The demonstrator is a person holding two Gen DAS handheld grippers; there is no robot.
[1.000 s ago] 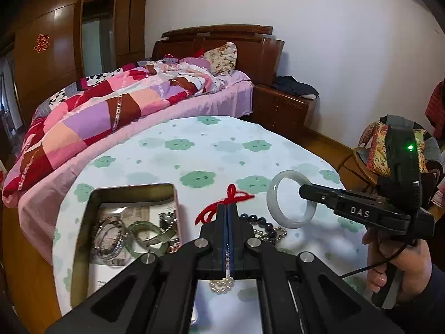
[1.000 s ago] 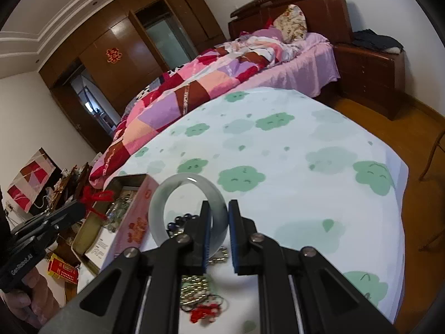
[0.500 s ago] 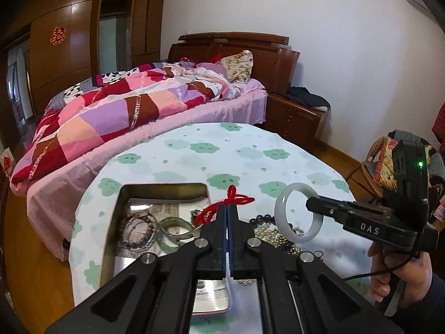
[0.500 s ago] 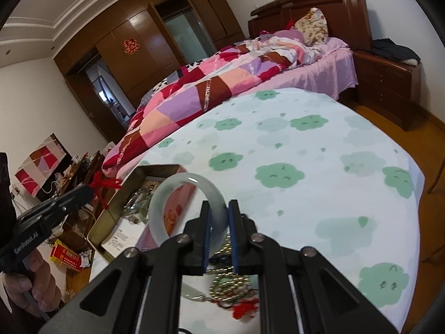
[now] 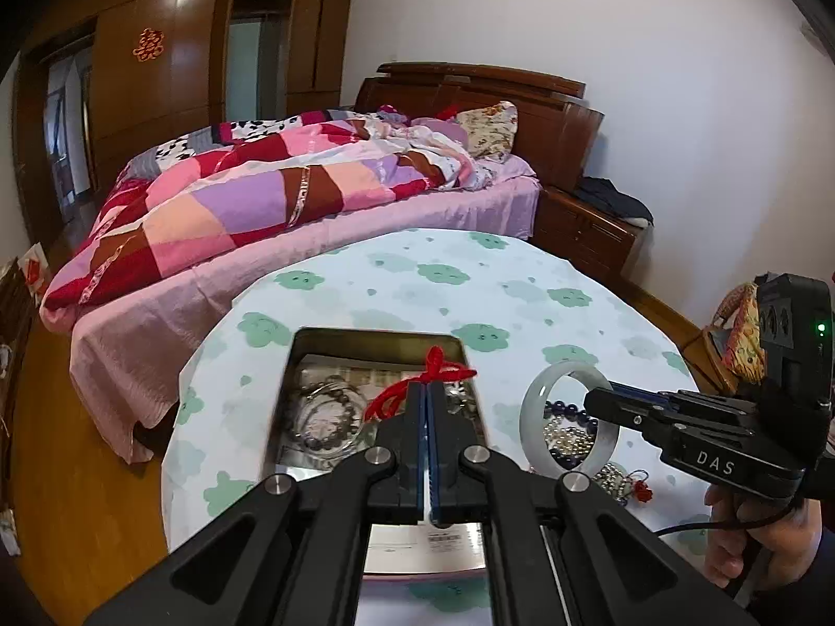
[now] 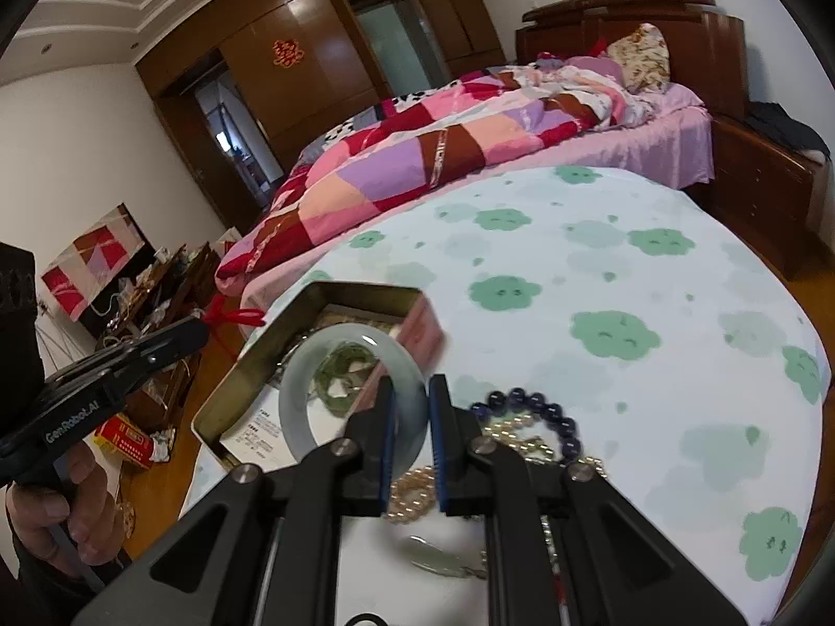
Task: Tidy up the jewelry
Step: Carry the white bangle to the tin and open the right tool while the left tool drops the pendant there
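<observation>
My left gripper (image 5: 424, 391) is shut on a red knotted cord (image 5: 436, 373) and holds it over the open metal tin (image 5: 376, 336). The tin holds several bracelets, among them a dark bead bracelet (image 5: 326, 417). My right gripper (image 6: 411, 391) is shut on a pale jade bangle (image 6: 318, 360), held upright above the table beside the tin (image 6: 245, 365). The bangle also shows in the left wrist view (image 5: 532, 412). A dark blue bead bracelet (image 6: 543, 412) and pearl strands (image 6: 412, 490) lie on the tablecloth under the right gripper.
The round table (image 5: 522, 281) has a white cloth with green clouds. A bed with a patchwork quilt (image 5: 271, 198) stands behind it. A wooden nightstand (image 5: 584, 229) is at the right. A pale green pendant (image 6: 433, 555) lies near the table's front.
Both grippers have risen and moved left toward the tin. The left gripper with the red cord now hangs over the tin; the right gripper carries the bangle closer to the tin's edge.
</observation>
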